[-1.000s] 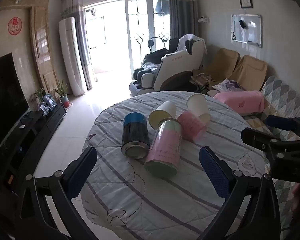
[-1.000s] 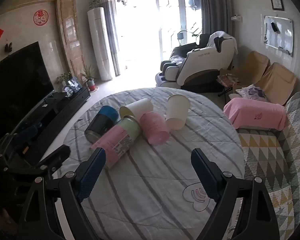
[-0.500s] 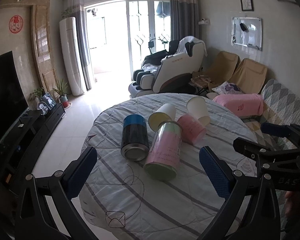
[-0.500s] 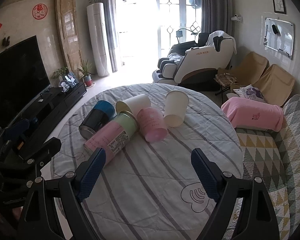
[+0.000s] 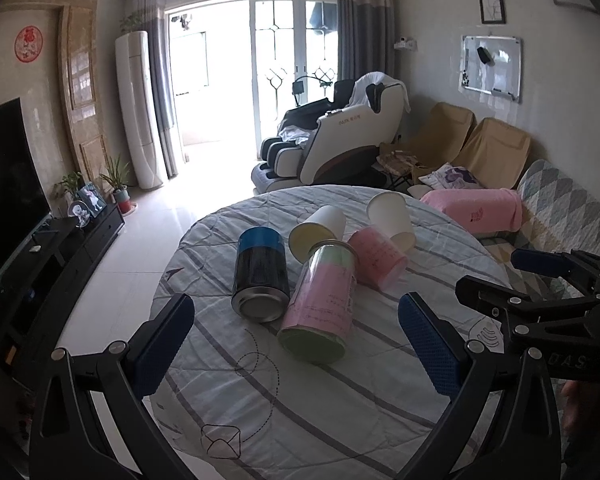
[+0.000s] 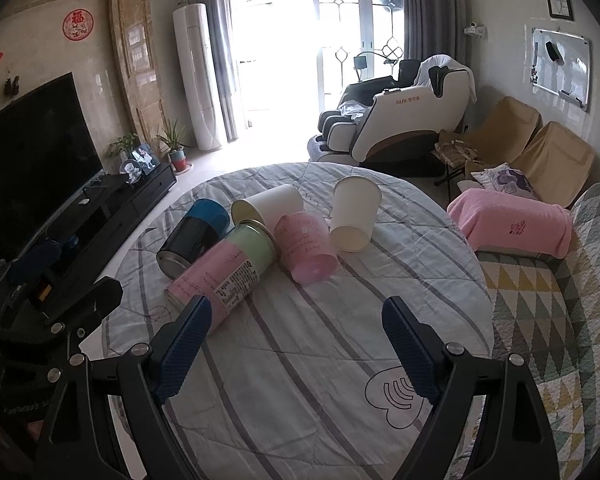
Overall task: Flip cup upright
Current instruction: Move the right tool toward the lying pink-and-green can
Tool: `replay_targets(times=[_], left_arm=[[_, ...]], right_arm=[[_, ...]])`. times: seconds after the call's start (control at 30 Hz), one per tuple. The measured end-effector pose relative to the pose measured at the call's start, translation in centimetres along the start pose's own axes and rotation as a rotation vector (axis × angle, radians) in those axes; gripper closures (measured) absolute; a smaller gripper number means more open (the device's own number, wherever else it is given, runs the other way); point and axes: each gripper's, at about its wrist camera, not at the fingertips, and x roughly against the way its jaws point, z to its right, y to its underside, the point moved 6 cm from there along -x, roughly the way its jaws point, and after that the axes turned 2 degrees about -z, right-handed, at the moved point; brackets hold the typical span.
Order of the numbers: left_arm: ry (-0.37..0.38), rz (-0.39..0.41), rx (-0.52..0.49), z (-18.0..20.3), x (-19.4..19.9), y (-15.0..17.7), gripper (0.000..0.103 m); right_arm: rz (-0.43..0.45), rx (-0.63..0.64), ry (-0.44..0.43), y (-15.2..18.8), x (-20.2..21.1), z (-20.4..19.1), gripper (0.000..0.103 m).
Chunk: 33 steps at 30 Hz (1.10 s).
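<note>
Both tongs are hanging wide apart over the near bench (image 6: 300,360), gripping nothing: the left tongs (image 5: 296,344) facing the two cans, the right tongs (image 6: 296,344) facing bare cloth. Ahead of the right tongs, well apart, a pink cup (image 6: 305,246) is lying on its side, touching a white cup (image 6: 354,214) beside it and another white cup (image 6: 268,206) behind. These are looking light, thin-walled and easily crushed, so a gentle pinch across the wall near the rim should suit.
</note>
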Motion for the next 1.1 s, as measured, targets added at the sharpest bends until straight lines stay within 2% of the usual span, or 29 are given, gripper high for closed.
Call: replay_targets(times=[0.37,0.63,0.83,0.93,1.1], left_arm=[[0.022,-0.035,-0.016,0.6,-1.3,0.3,0.0],[0.009,-0.068,0.002,-0.3,-2.8,0.5,0.0],[0.006,-0.083,-0.001,-0.7,-3.8,0.5,0.0],[-0.001,-0.094,0.003,-1.3,-4.2,0.5,0.0],[-0.01,-0.111,0.008,-2.6,-5.1,0.7,0.0]], right_arm=[[-0.032,-0.018,0.0,0.1,-1.3,0.9,0.015],[-0.071,-0.068,-0.027,0.0,-2.9,1.7,0.015],[-0.103,-0.056,-0.033,-0.5,-4.2,1.1,0.015],[-0.135,-0.078,-0.068,-0.9,-5.3,0.6,0.015],[-0.197,-0.185,-0.168,-1.4,-7.1,-1.0,0.015]])
